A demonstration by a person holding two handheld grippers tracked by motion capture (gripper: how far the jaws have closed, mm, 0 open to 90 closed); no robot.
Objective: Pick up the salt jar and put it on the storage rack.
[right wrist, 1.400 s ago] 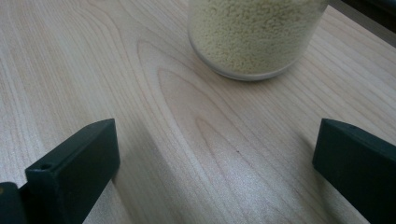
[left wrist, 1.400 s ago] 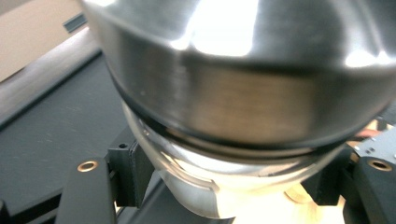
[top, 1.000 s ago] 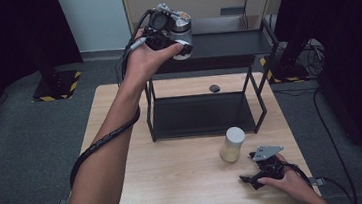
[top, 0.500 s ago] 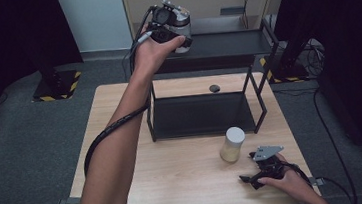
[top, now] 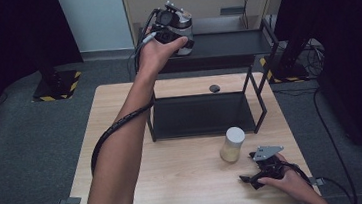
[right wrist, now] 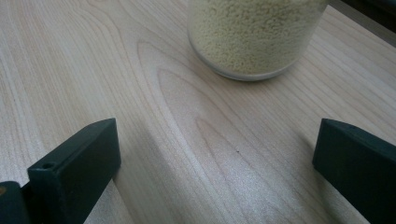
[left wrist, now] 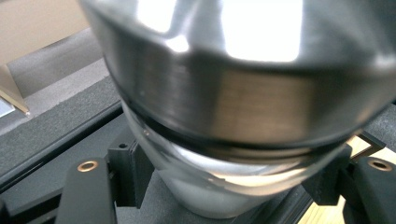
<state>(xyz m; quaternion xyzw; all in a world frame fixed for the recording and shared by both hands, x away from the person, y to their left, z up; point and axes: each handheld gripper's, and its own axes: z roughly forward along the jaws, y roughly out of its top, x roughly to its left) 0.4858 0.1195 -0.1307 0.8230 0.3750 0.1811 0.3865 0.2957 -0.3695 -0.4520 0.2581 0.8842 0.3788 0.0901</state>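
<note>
Holding a steel-lidded glass jar over the top shelf of the black rack, the left gripper has its fingers pinching the jar's clear body just under the lid, and the left gripper view suggests the base is touching or just above the dark shelf mat, though I cannot tell which. So the carry looks nearly done; what is left, as I judge it, is to settle the jar, let go and pull back. Down on the wooden surface, the right gripper rests with its fingers spread wide and nothing between them, aimed at a jar of pale grains standing near the rack's front edge, apparently the next to go. The high view gives the whole layout and a small dark disc behind the rack's lower shelf; the right gripper view gives the grains themselves through the glass.
</note>
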